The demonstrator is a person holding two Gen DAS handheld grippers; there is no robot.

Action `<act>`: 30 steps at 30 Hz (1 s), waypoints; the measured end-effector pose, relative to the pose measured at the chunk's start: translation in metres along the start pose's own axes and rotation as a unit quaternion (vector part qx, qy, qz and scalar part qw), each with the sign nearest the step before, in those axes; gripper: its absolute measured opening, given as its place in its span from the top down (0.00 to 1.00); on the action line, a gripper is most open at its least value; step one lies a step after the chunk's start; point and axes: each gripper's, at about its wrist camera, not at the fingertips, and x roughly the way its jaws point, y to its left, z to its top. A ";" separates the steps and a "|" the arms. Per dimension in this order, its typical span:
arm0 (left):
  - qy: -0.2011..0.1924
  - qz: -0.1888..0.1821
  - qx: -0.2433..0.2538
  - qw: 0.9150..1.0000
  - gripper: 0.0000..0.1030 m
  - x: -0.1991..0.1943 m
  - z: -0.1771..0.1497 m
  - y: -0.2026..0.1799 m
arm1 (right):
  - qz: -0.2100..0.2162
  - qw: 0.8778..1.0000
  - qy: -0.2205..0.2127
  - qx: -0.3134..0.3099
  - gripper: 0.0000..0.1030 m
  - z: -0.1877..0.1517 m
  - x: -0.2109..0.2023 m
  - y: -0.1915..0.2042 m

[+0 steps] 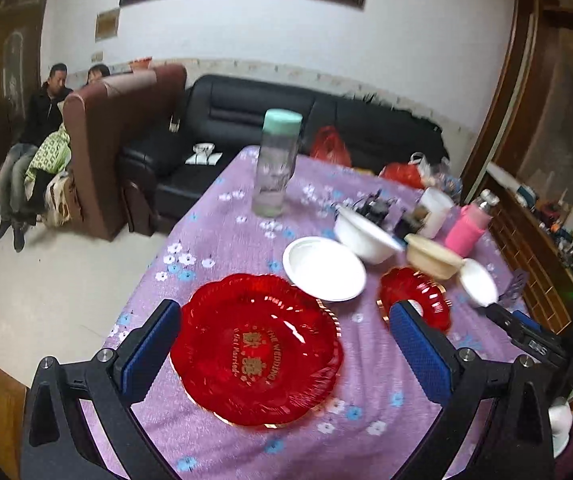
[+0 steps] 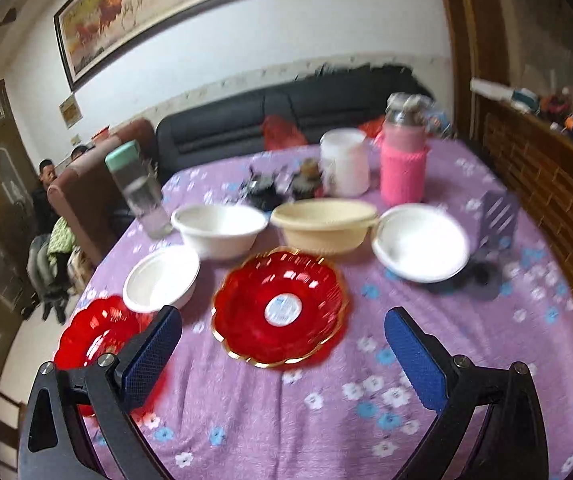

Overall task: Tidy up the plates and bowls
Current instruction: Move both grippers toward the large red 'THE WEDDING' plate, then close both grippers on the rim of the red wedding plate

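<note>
Both tools released above the purple flowered desk [image 2: 286, 420], nothing between their blue pads.

The left tool [image 1: 282, 348] hangs spread over the large red scalloped plastic plate [image 1: 256, 350]. The right tool [image 2: 282, 352] hangs spread just short of the smaller red gold-rimmed plate [image 2: 280, 306], with white bowls [image 2: 218, 228] and a cream bowl [image 2: 324, 224] at 12 o'clock. Motion blur smears the dark clutter behind the bowls; a second red plate [image 2: 100, 332] is partly hidden by the right tool's left finger.
</note>
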 end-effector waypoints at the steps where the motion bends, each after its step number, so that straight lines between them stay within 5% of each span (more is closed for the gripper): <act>1: 0.005 0.001 -0.002 1.000 0.00 0.008 0.001 0.004 | 0.013 1.000 0.009 0.001 0.00 0.000 0.004 0.007; 5: 0.028 0.028 -0.029 0.999 0.00 0.040 0.005 0.034 | 0.073 0.995 0.063 -0.023 0.00 -0.016 0.036 0.047; 12: 0.074 0.049 -0.074 0.993 0.00 0.080 -0.016 0.098 | 0.114 0.984 0.124 -0.050 0.03 -0.044 0.094 0.105; 18: 0.102 0.038 -0.112 0.988 0.00 0.108 -0.025 0.133 | 0.124 0.978 0.157 -0.066 0.08 -0.054 0.125 0.140; 24: 0.124 0.036 -0.083 0.988 0.00 0.133 -0.036 0.126 | 0.107 0.974 0.178 -0.090 0.16 -0.063 0.144 0.161; 27: 0.136 0.025 -0.072 0.988 0.15 0.145 -0.042 0.117 | 0.102 0.973 0.183 -0.093 0.20 -0.066 0.148 0.166; 30: 0.164 0.009 -0.076 0.984 0.44 0.158 -0.047 0.114 | 0.099 0.973 0.186 -0.094 0.23 -0.067 0.152 0.168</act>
